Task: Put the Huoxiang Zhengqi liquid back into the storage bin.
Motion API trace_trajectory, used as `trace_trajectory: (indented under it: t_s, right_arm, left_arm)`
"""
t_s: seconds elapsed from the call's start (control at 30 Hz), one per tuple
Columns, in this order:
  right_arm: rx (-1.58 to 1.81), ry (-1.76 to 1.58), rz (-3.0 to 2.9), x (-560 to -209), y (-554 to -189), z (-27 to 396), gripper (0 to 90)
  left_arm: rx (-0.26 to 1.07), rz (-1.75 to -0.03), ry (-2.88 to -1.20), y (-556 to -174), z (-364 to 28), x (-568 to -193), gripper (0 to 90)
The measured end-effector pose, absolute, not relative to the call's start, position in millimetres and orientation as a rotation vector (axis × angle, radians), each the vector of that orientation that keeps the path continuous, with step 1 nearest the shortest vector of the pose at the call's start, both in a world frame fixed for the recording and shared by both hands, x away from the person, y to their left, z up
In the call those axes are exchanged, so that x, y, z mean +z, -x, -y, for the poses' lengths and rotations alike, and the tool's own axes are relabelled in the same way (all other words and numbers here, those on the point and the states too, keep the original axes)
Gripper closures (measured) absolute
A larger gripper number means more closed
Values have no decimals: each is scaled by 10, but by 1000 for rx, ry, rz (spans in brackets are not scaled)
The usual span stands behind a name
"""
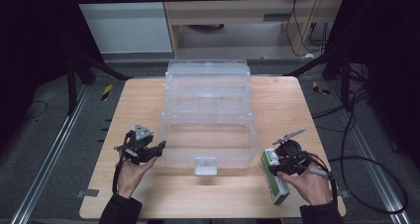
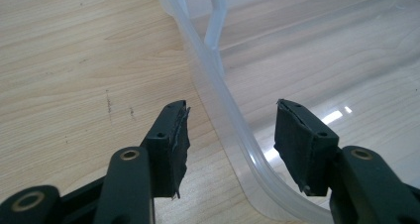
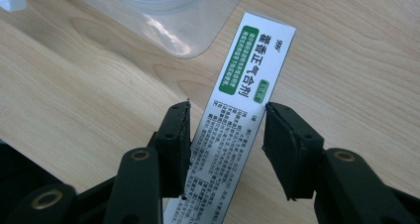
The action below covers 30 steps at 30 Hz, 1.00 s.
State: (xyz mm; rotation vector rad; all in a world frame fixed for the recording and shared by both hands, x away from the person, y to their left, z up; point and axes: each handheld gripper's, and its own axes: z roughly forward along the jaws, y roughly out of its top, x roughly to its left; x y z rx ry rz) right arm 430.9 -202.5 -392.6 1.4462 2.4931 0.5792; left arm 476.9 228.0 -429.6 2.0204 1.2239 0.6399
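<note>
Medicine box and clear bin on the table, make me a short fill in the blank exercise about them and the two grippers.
1. The right gripper has its jaws on either side of the white and ____ medicine box.
2. The left gripper straddles the rim of the clear plastic ____.
3. The box lies on the ____ table.

Missing words: green; bin; wooden

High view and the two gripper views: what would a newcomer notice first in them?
Probably the large clear plastic box in the middle of the wooden table. Next, the white and green medicine carton near the table's right front edge, lying between the jaws of the right gripper. The left gripper straddles the box's rim, jaws apart.
</note>
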Motion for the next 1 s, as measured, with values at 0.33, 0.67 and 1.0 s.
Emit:
trace_trajectory:
  t_s: [0.33, 0.67, 1.0]
  right_arm:
    - [525, -1401, -2509, -3894, -4327, 2073, 621]
    - [487, -1415, -2564, -3944, -4310, 2117, 593]
    - [450, -1458, -2568, -3940, -4350, 2098, 625]
  left_arm:
    - [631, -1221, -2027, -4777, -2270, -4303, 462]
    - [638, -1225, -2037, -4781, -2259, -4298, 460]
    - [638, -1224, -2043, -4784, -2257, -4295, 460]
